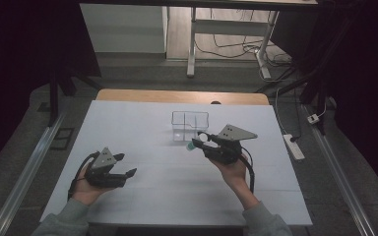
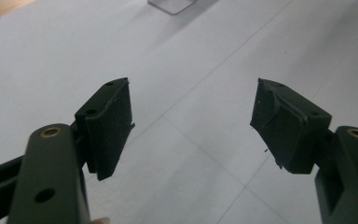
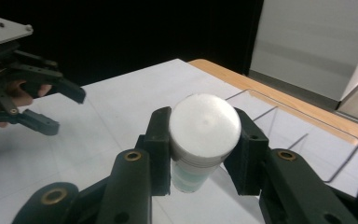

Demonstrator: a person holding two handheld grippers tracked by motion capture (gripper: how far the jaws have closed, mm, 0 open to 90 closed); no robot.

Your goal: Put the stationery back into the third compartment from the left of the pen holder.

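My right gripper (image 1: 200,141) is held above the middle of the white table (image 1: 177,191), shut on a small bottle (image 1: 192,146) with a white cap and a pale green body. In the right gripper view the bottle (image 3: 205,121) stands cap up between the jaws of my right gripper (image 3: 204,156), whose pads press on both of its sides. At the front left, my left gripper (image 1: 128,164) hovers low over the table, open. The left gripper view shows my left gripper (image 2: 191,121) with its jaws wide apart and bare table between them. My left gripper (image 3: 67,112) also appears far left in the right gripper view.
A clear plastic box (image 1: 177,116) with a divider stands just behind the bottle; its rim (image 3: 307,135) lies past the right jaw. The table's wooden far edge (image 1: 182,96) shows behind it. A power strip (image 1: 294,146) lies on the floor to the right.
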